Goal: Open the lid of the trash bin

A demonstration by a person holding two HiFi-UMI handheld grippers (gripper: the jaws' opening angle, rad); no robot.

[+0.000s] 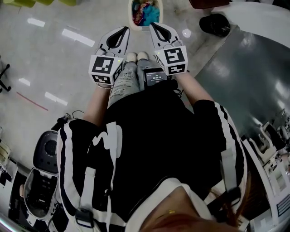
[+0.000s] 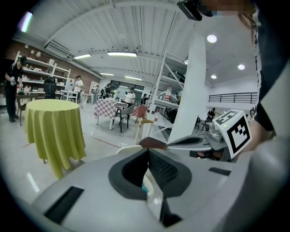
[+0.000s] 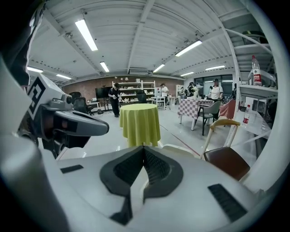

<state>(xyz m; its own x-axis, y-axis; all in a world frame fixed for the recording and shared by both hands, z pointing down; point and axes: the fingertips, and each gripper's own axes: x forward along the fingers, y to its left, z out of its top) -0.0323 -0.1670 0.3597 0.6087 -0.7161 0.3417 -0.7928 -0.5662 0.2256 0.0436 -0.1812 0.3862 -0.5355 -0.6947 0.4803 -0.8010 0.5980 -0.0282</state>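
Head view, looking steeply down over the person's black-and-white striped top to a glossy pale floor (image 1: 54,54). Left of centre, the left gripper (image 1: 126,28) is held out ahead of the body, its marker cube (image 1: 105,66) facing up; its jaws are closed tip to tip with nothing between them, as the left gripper view (image 2: 147,151) confirms. At the top centre of the frame, just beyond and between the two sets of jaw tips, stands the trash bin (image 1: 134,13), white-rimmed, its blue and pink contents visible from above; neither gripper touches it. Right of centre, the right gripper (image 1: 153,24) lies beside the left one, its jaws likewise pressed together and empty, tips meeting in the right gripper view (image 3: 143,147). A small device with a lit screen (image 1: 154,76) sits between the two cubes. In the right gripper view, a round table under a yellow-green cloth (image 3: 140,123) stands behind the jaws at centre, and a chair with a brown seat (image 3: 226,161) at lower right.
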